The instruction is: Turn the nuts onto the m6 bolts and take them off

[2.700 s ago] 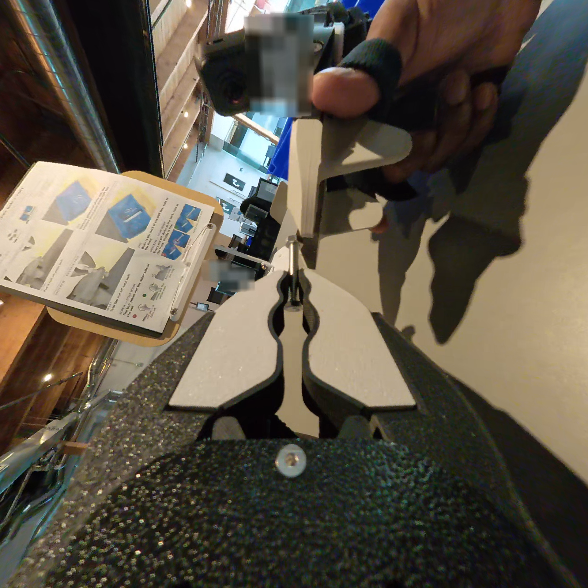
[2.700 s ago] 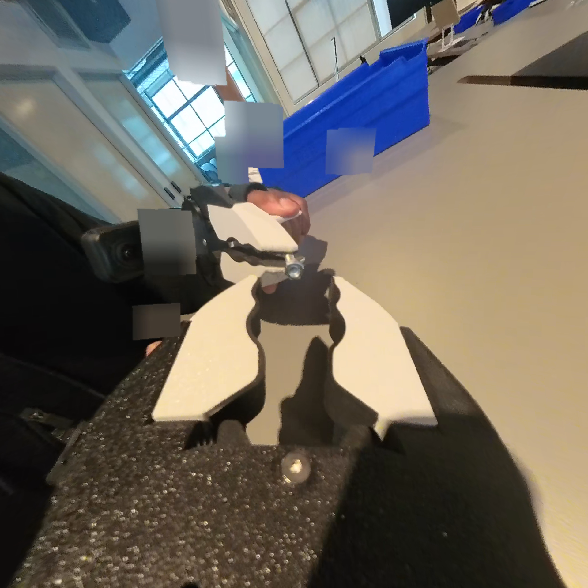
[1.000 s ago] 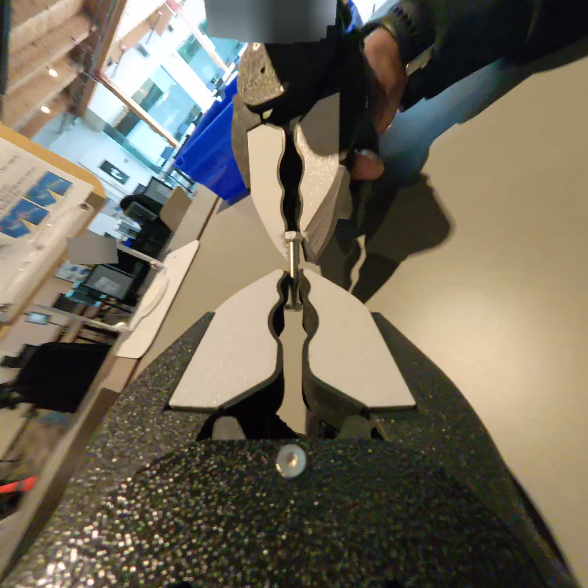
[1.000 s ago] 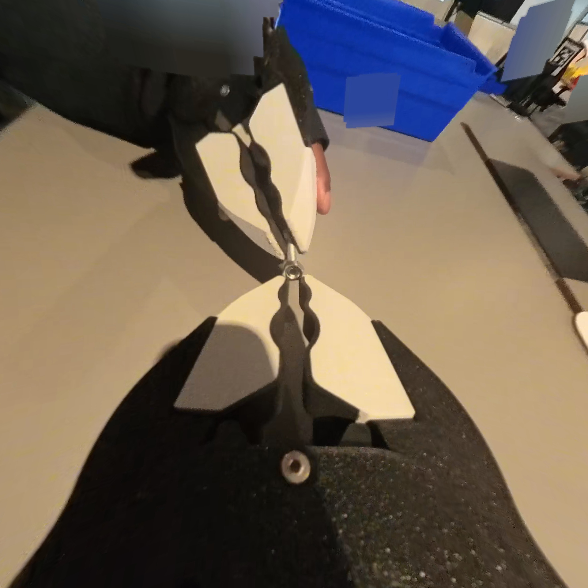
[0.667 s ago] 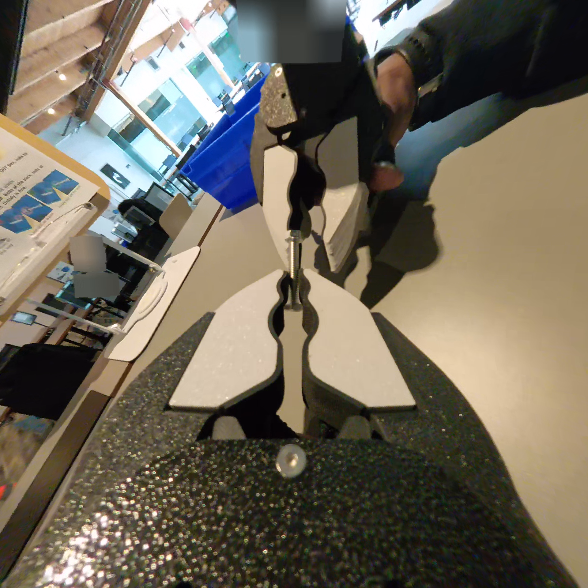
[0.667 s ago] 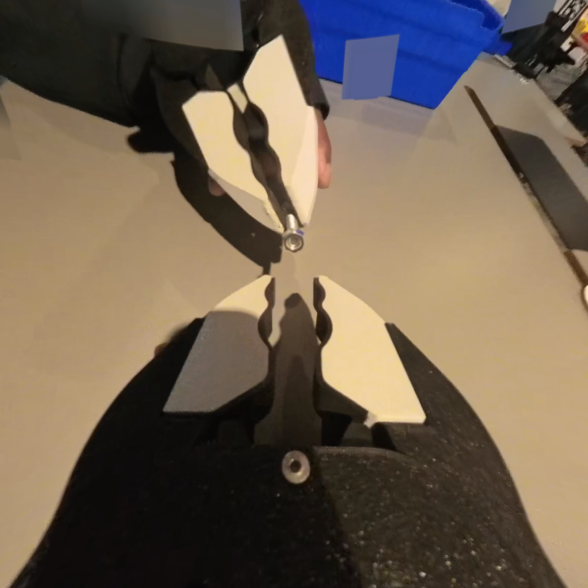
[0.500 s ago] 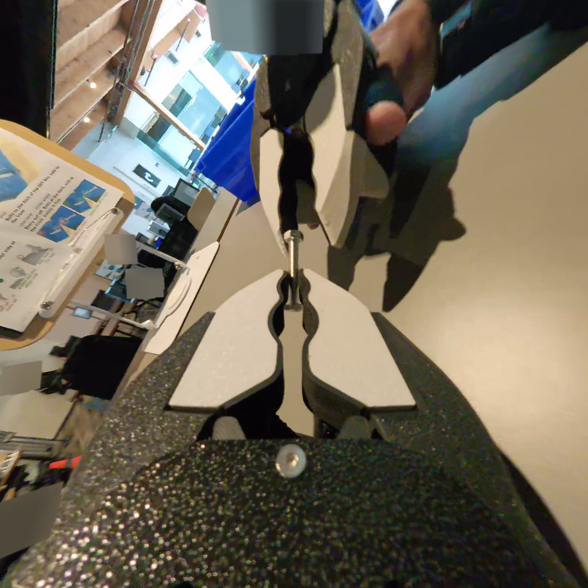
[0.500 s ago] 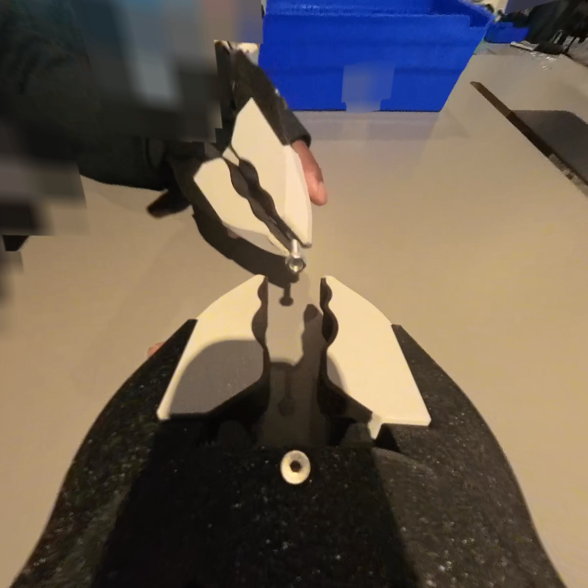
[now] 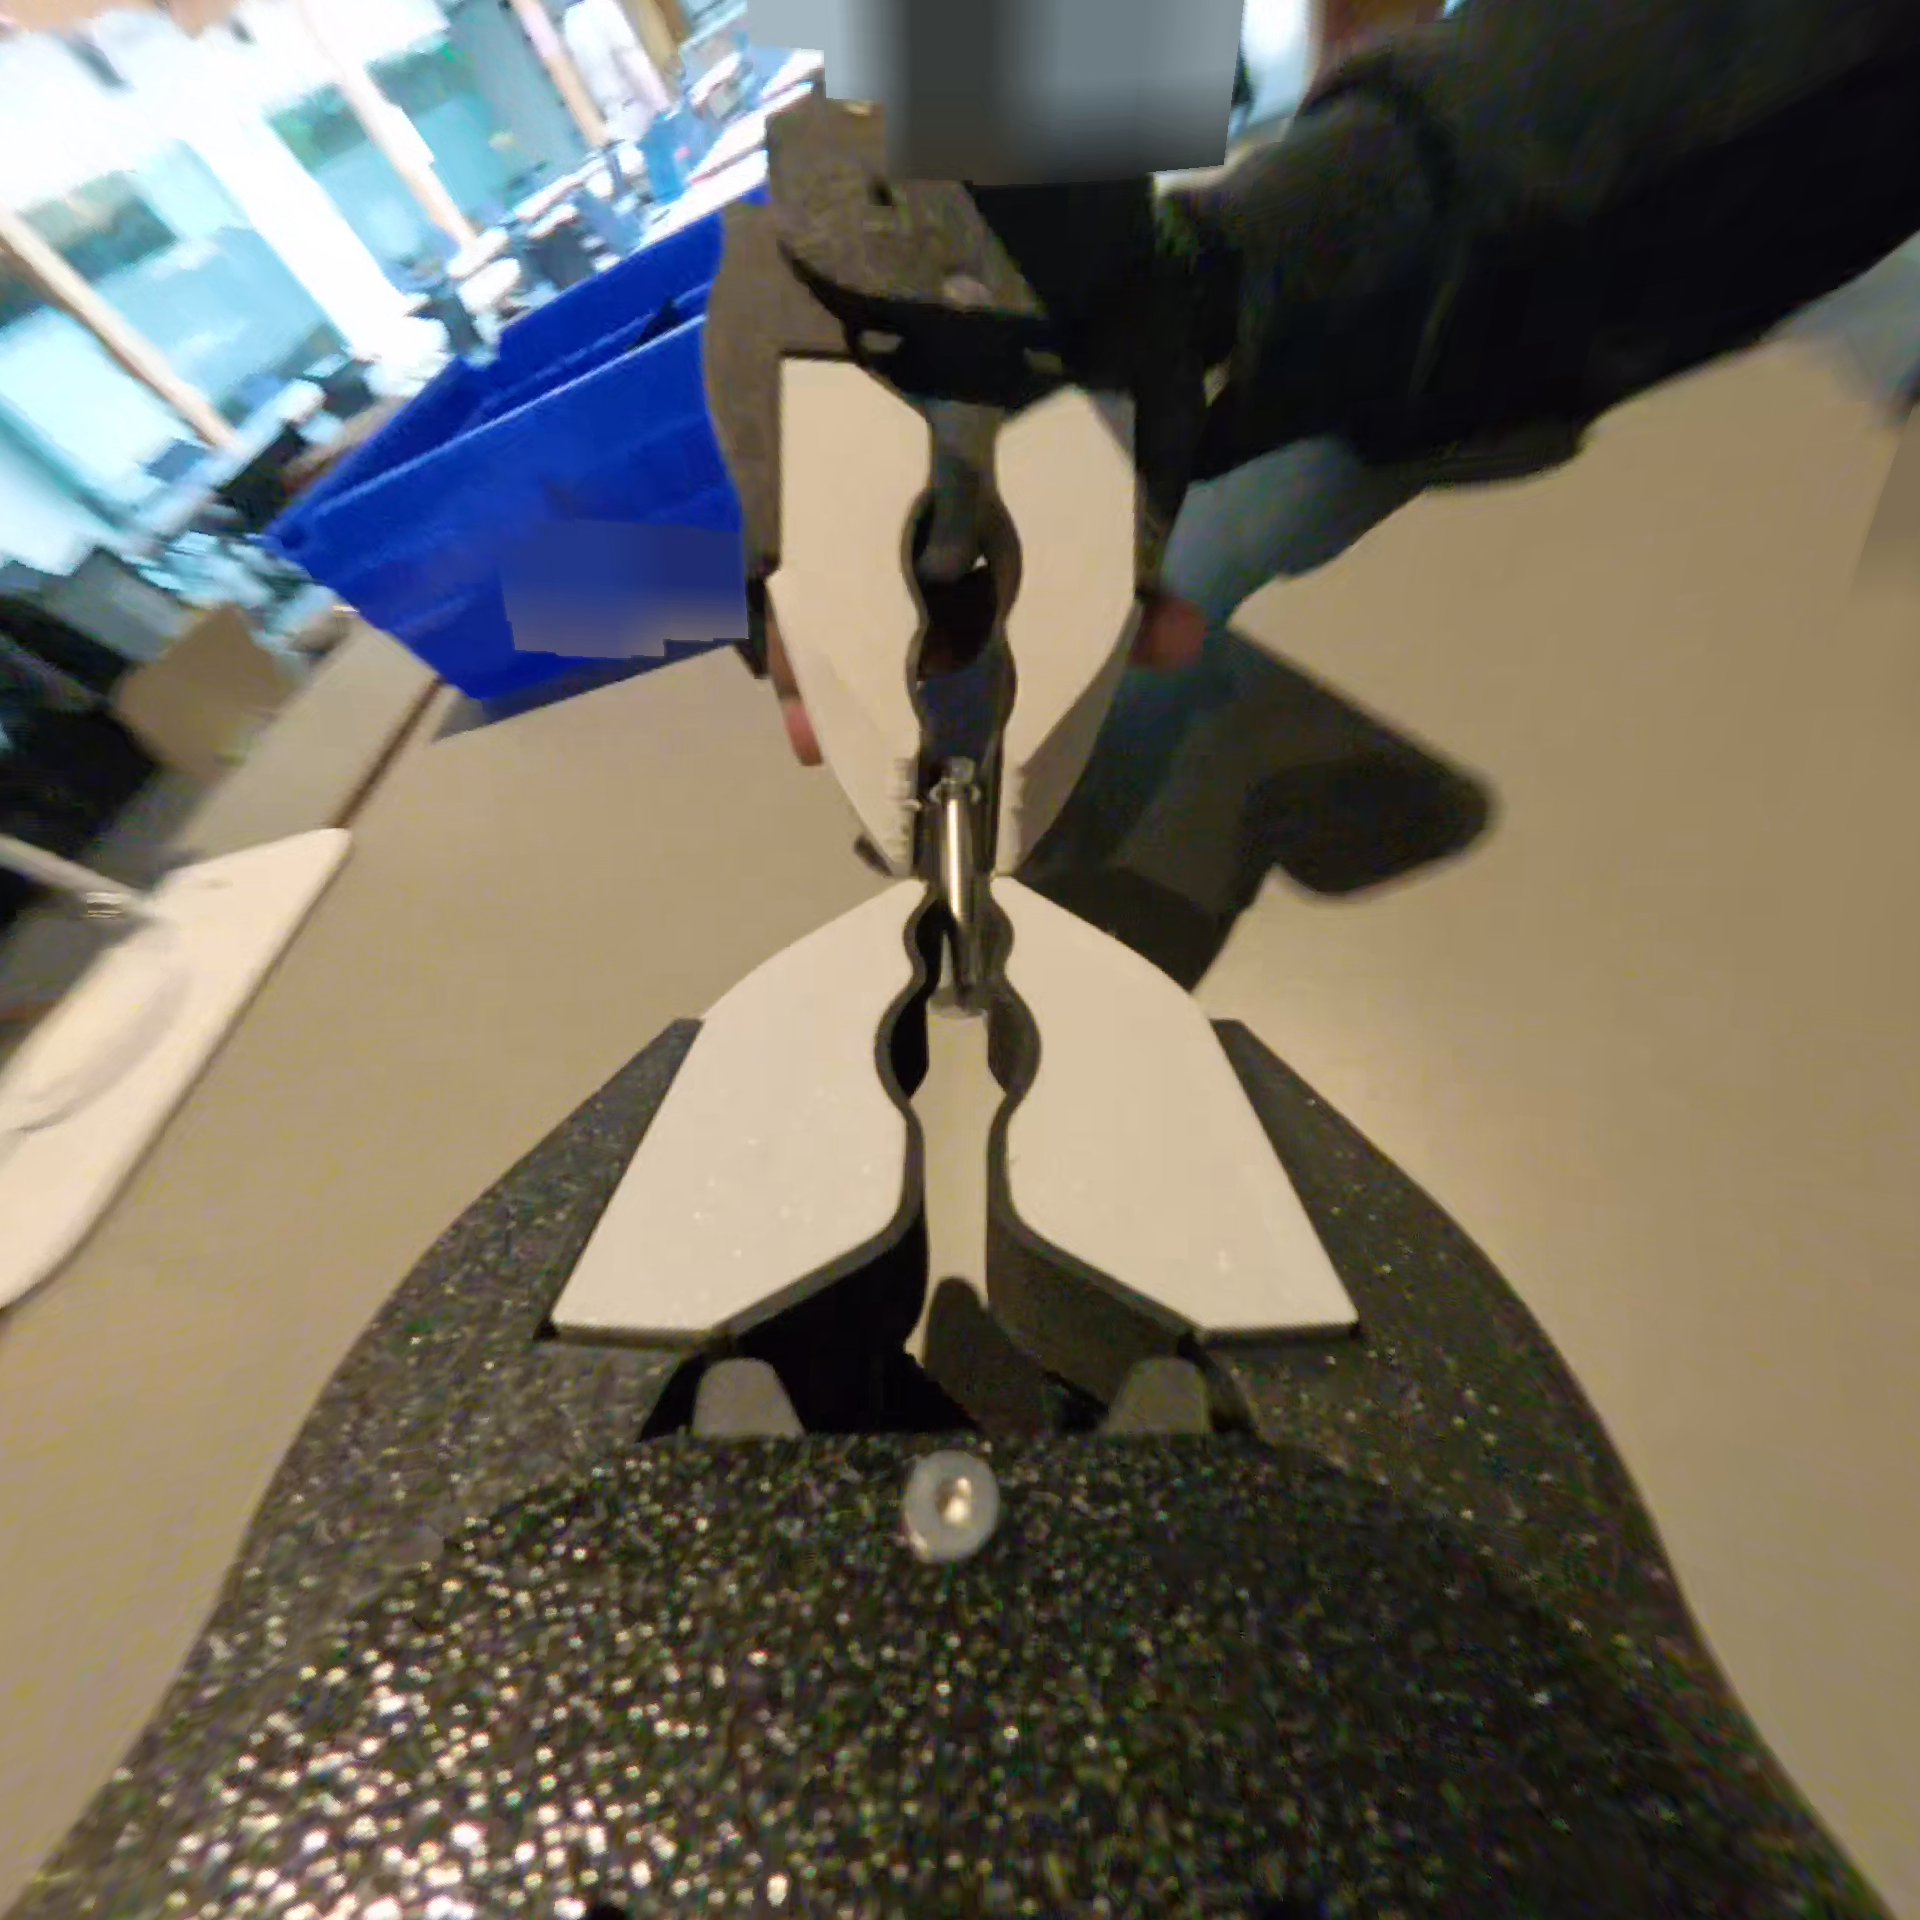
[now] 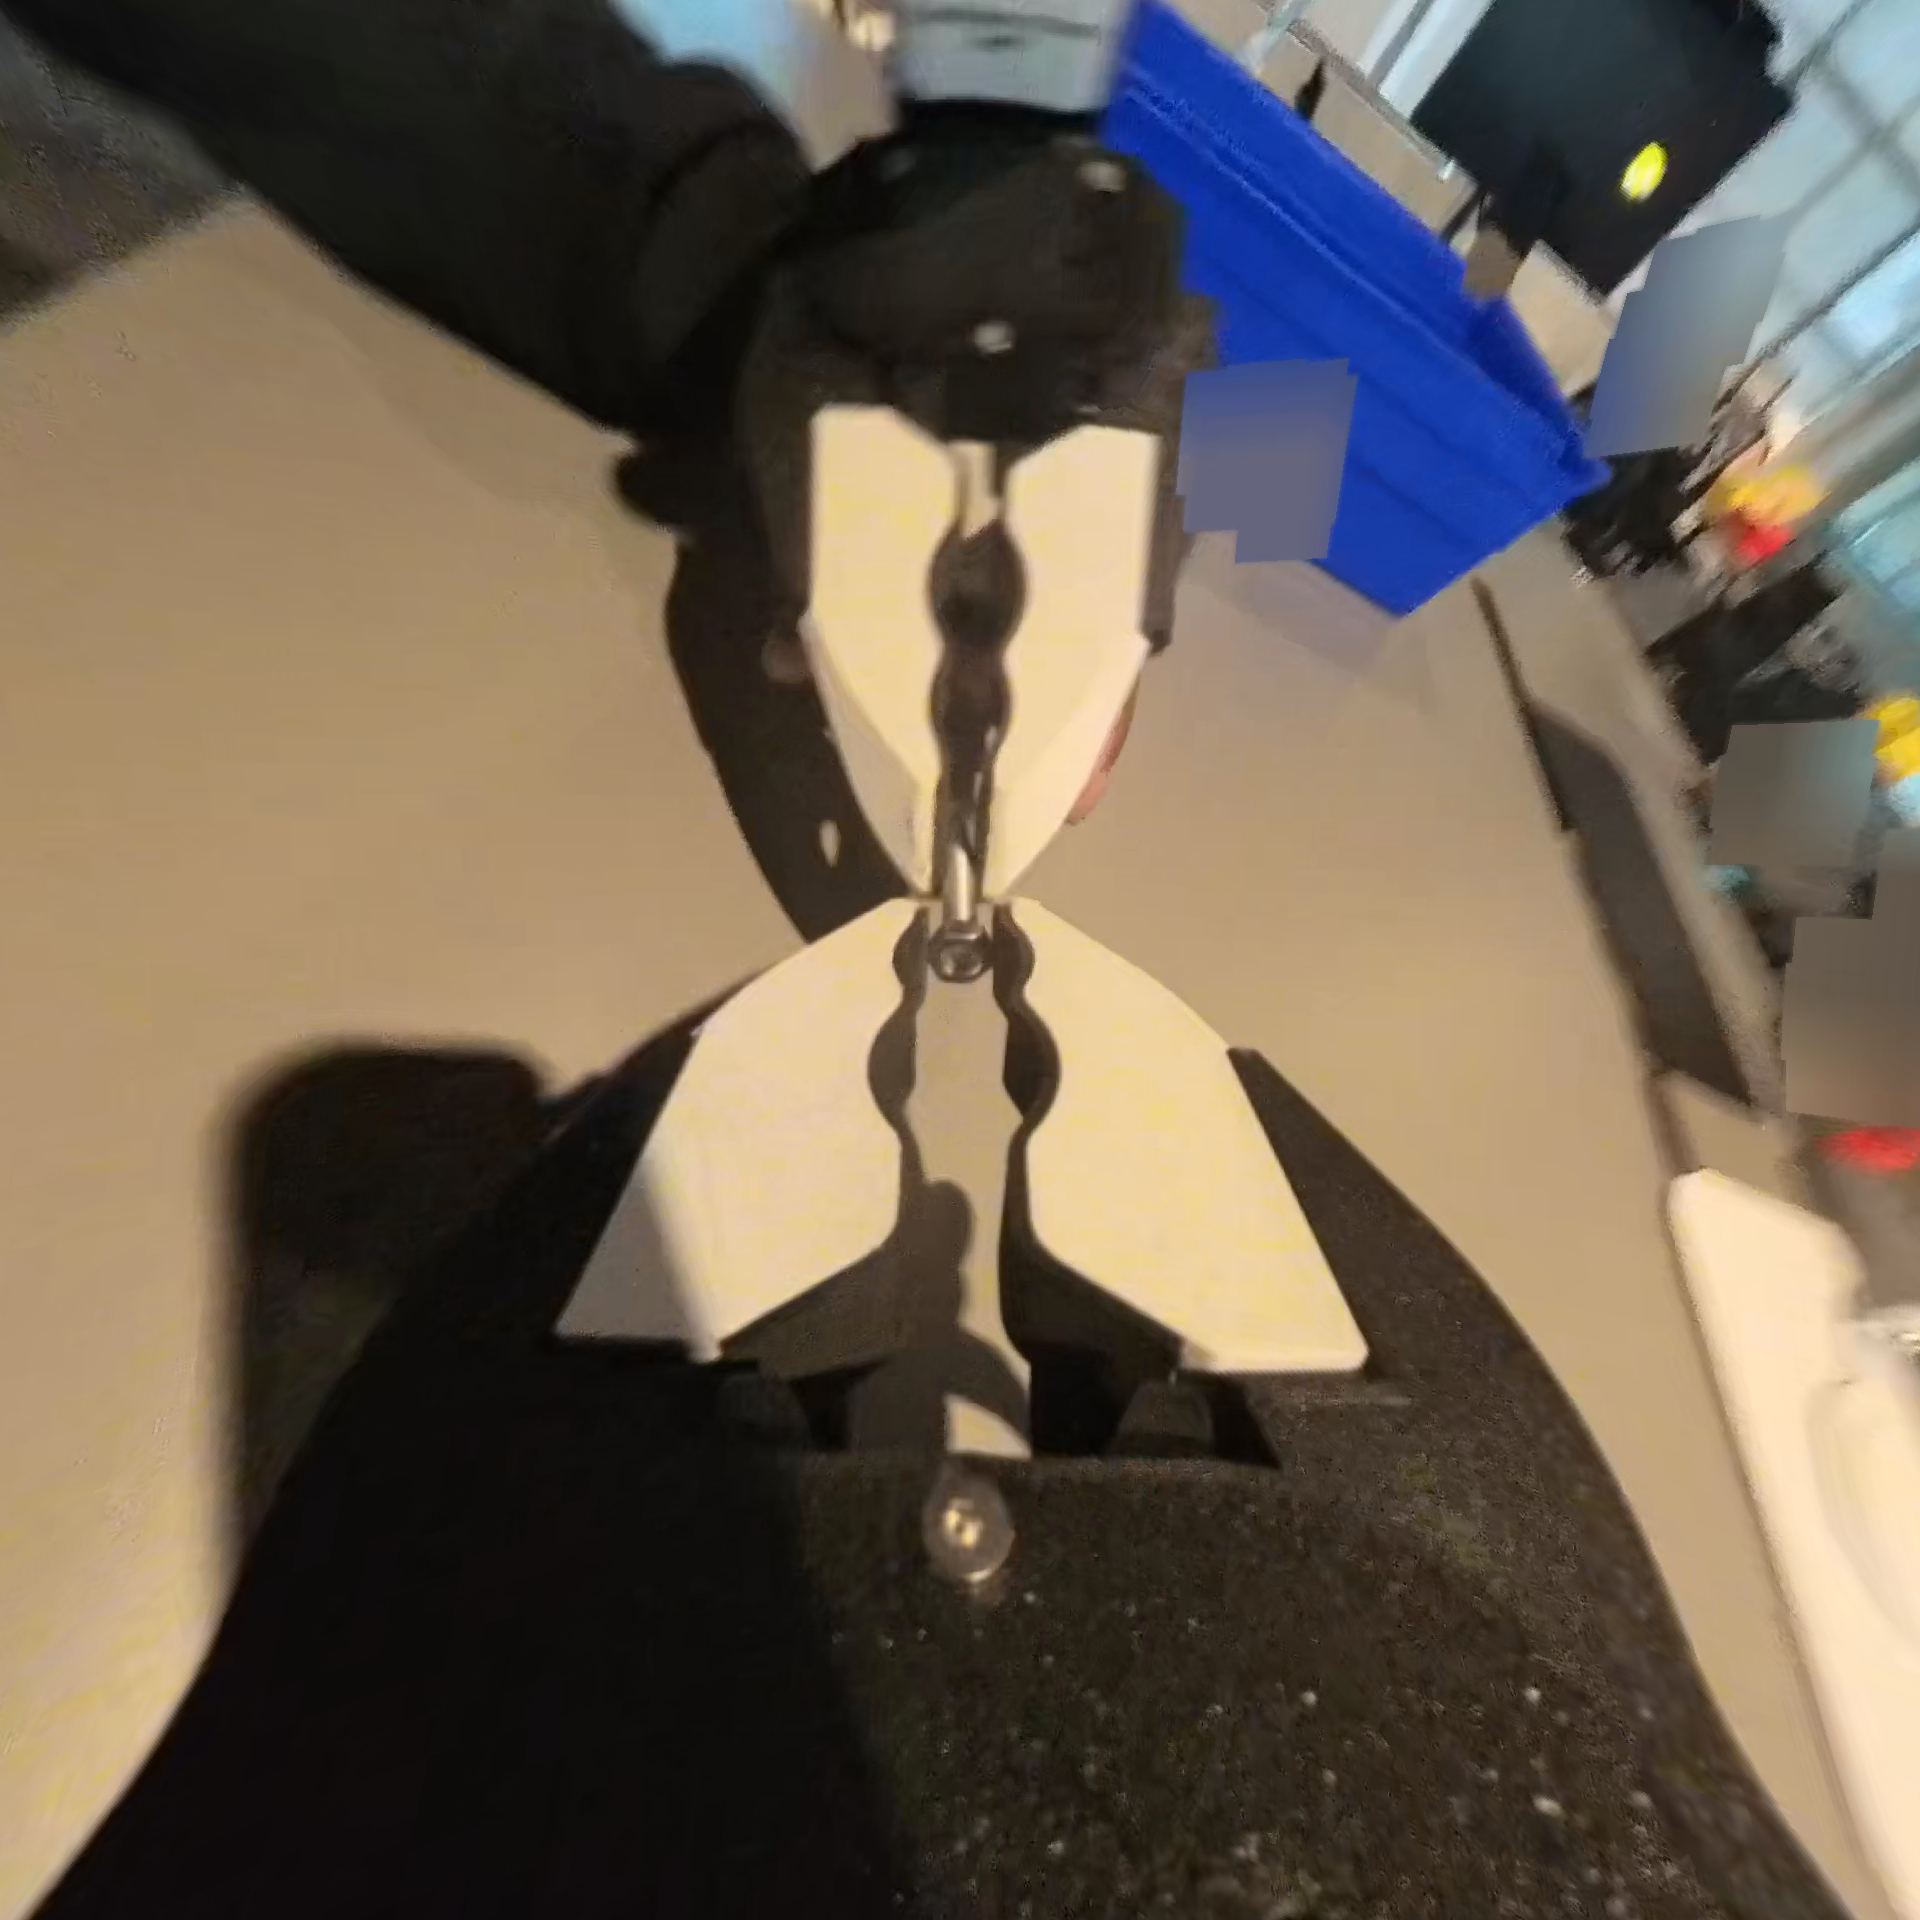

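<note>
Now bolt (image 9: 956,883) in left jaws; nut (image 10: 958,951) in right.

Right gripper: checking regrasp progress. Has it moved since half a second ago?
Yes. The right gripper advanced to the small silver nut and closed, away from the blue plastic bin.

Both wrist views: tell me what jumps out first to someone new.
Two white-fingered tools meet tip to tip above the beige table: the left tool clamps a small bolt, and the right tool closes on the nut at its far end. Behind them sits a blue bin.
</note>
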`<state>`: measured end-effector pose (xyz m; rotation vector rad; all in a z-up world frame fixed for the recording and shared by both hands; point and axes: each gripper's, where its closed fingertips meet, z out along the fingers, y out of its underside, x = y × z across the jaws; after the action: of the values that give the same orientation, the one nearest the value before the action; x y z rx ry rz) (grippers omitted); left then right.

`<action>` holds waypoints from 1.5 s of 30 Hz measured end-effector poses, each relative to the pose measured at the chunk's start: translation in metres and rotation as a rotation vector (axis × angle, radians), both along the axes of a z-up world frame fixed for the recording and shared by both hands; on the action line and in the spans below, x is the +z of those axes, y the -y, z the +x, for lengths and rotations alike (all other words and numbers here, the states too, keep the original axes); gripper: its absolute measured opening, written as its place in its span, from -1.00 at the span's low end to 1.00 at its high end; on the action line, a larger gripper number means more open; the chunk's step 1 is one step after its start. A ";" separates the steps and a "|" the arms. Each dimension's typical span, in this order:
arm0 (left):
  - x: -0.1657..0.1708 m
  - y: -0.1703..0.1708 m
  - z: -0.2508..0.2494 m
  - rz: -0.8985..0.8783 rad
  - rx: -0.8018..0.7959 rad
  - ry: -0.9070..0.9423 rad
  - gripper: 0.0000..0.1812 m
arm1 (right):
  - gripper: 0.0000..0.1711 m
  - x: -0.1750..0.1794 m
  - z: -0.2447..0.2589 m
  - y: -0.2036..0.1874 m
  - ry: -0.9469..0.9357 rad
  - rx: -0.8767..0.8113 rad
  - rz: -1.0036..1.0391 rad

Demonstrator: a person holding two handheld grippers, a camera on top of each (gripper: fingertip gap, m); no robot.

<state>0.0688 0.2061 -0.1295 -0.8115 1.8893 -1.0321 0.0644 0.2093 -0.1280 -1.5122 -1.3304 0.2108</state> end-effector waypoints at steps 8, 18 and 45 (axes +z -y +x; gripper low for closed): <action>0.009 0.011 -0.004 -0.085 -0.037 0.022 -0.94 | -0.68 0.000 0.003 0.009 0.045 -0.105 0.135; 0.014 0.004 0.011 0.303 0.162 0.243 -0.94 | -0.59 0.019 0.018 0.020 -0.556 -0.150 -0.404; 0.016 0.022 0.003 0.101 0.124 0.210 -0.94 | -0.59 0.015 0.015 0.028 -0.376 -0.145 -0.179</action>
<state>0.0721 0.1843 -0.1134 -0.7230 1.6781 -0.9017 0.0795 0.1808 -0.1130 -1.6158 -0.9192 0.5062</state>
